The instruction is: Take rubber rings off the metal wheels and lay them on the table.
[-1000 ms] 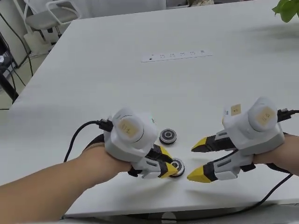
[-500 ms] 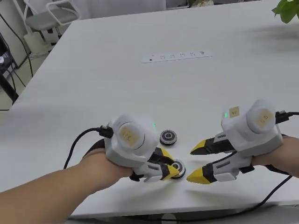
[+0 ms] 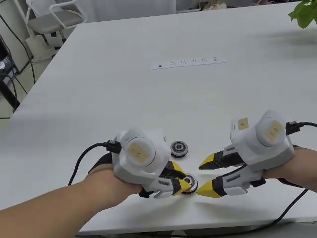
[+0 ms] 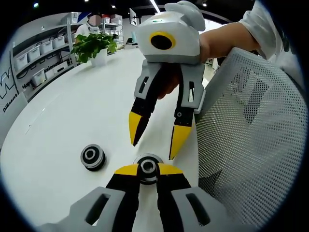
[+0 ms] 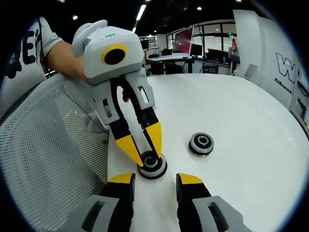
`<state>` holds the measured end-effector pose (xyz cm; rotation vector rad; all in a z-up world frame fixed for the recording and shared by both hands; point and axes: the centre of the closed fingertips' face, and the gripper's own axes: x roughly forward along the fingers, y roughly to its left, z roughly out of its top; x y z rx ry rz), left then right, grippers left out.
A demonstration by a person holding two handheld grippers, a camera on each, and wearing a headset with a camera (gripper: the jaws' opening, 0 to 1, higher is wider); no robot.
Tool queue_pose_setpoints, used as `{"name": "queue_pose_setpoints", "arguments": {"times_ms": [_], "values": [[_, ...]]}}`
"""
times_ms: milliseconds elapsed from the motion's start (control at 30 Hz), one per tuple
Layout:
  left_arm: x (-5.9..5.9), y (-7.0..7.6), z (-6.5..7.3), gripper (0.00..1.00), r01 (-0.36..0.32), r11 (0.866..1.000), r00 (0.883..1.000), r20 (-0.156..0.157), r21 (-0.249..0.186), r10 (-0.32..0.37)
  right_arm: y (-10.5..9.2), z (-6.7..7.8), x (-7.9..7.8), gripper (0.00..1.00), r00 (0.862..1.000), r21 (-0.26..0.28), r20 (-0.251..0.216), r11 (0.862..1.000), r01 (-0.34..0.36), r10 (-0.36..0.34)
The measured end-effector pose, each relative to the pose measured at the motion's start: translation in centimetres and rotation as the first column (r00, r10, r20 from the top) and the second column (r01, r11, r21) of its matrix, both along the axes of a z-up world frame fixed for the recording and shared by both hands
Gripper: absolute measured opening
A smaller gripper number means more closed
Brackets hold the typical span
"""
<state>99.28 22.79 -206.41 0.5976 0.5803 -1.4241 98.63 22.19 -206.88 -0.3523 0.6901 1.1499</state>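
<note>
A metal wheel with a black rubber ring [image 3: 190, 183] lies near the table's front edge. My left gripper [image 3: 184, 185] is shut on it; in the left gripper view the yellow tips [image 4: 147, 170] press the wheel [image 4: 147, 166] from both sides. My right gripper [image 3: 205, 175] faces it from the right, open, its tips just short of the wheel. In the right gripper view the wheel [image 5: 152, 165] sits right ahead of my open right gripper [image 5: 155, 180], with the left gripper [image 5: 145, 147] coming down onto it. A second ringed wheel [image 3: 179, 148] lies free behind.
The white table [image 3: 124, 89] carries a flush power strip [image 3: 188, 62] further back. A plant [image 3: 303, 11] stands at the far right corner and a chair [image 3: 49, 17] beyond the far left. A mesh chair back [image 4: 246, 125] is close behind the front edge.
My right gripper has moved left and a little down, closing the gap to the held wheel. The left gripper has stayed on the wheel, almost still.
</note>
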Motion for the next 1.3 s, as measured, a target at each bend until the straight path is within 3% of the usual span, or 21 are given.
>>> {"name": "queue_pose_setpoints", "arguments": {"times_ms": [367, 533, 833, 1300], "values": [[0.02, -0.05, 0.01, 0.08, -0.002, 1.0, 1.0, 0.001, -0.003, 0.002, 0.57, -0.87, -0.26, 0.23, 0.999, -0.026, 0.014, 0.999, -0.046, 0.047], [0.01, -0.04, 0.01, 0.08, -0.004, 1.0, 1.0, 0.002, -0.005, 0.004, 1.0, -0.75, -0.13, 0.22, 1.0, 0.016, -0.008, 1.0, -0.023, 0.023], [-0.04, -0.05, 0.02, 0.08, -0.005, 1.0, 1.0, 0.002, -0.007, 0.005, 0.9, -0.92, -0.03, 0.23, 1.0, 0.036, -0.019, 0.999, -0.001, 0.002], [-0.06, -0.03, 0.05, 0.08, -0.007, 1.0, 1.0, 0.003, -0.008, 0.007, 0.52, -0.81, -0.23, 0.16, 1.0, 0.049, -0.022, 0.999, 0.003, -0.002]]}}
